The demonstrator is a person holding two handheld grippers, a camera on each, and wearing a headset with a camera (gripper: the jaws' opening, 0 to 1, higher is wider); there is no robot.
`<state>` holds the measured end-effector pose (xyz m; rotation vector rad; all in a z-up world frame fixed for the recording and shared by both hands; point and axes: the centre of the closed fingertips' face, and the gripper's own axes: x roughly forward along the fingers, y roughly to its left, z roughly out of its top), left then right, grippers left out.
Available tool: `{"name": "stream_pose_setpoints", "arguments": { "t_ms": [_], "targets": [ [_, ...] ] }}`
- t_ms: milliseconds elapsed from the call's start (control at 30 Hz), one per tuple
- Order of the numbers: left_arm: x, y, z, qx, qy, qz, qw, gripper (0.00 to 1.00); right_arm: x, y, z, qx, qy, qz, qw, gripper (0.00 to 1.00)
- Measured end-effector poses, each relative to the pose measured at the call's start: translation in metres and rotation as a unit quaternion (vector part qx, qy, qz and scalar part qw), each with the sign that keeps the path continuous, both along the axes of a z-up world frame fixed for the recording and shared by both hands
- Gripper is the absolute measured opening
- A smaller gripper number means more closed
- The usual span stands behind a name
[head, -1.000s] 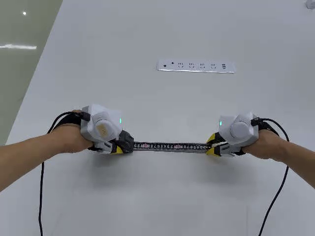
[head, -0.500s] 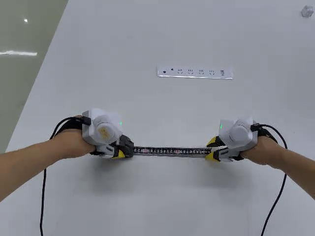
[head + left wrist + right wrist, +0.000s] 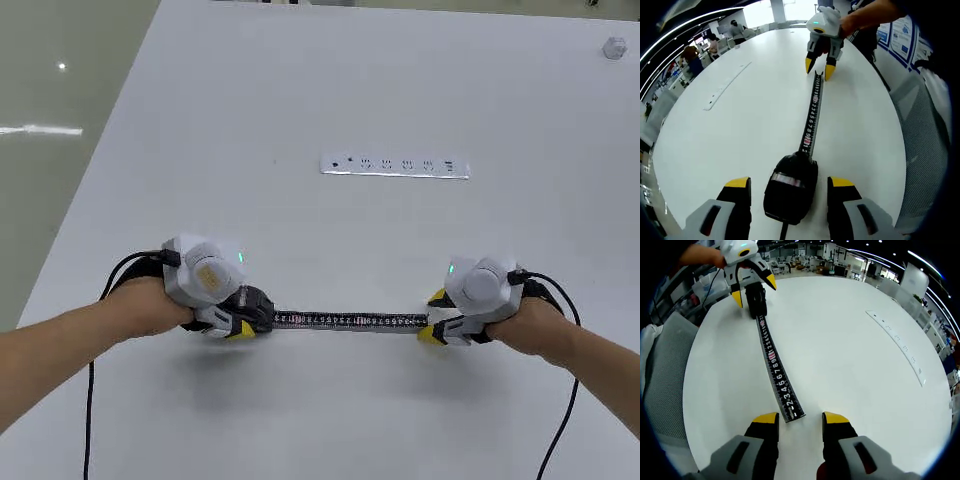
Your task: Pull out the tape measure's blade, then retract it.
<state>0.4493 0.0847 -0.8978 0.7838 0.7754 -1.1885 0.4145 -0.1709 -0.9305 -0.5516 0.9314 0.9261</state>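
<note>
The left gripper is spread around the case, with a gap at each jaw. The right gripper is also apart, and the blade ends just ahead between its jaws, unheld. With nothing clamped, a freed blade could whip home, skidding the loose case aside.

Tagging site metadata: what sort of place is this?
Probably an open-plan office or lab: a long white worktable with a white multi-socket power strip on it, and rows of desks behind.
</note>
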Motion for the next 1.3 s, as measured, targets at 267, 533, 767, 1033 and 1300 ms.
{"name": "stream_pose_setpoints", "arguments": {
  "t_ms": [267,533,767,1033,1300],
  "targets": [
    [-0.003,0.008,0.008,-0.029,-0.002,0.066,0.9974,0.65,-0.006,0.000,0.007,0.019,-0.007,-0.041,0.9989,0.41],
    [-0.011,0.015,0.015,-0.049,-0.001,0.133,0.9898,0.70,-0.015,0.004,0.016,0.042,-0.016,-0.077,0.9960,0.45],
    [-0.015,0.019,0.024,-0.077,-0.002,0.201,0.9765,0.75,-0.019,0.006,0.030,0.058,-0.028,-0.108,0.9920,0.51],
    [-0.027,0.020,0.029,-0.094,0.003,0.252,0.9631,0.79,-0.024,0.007,0.042,0.072,-0.038,-0.142,0.9866,0.59],
    [-0.033,0.020,0.031,-0.105,0.007,0.279,0.9546,0.80,-0.028,0.007,0.046,0.082,-0.040,-0.164,0.9822,0.65]
  ]
}}
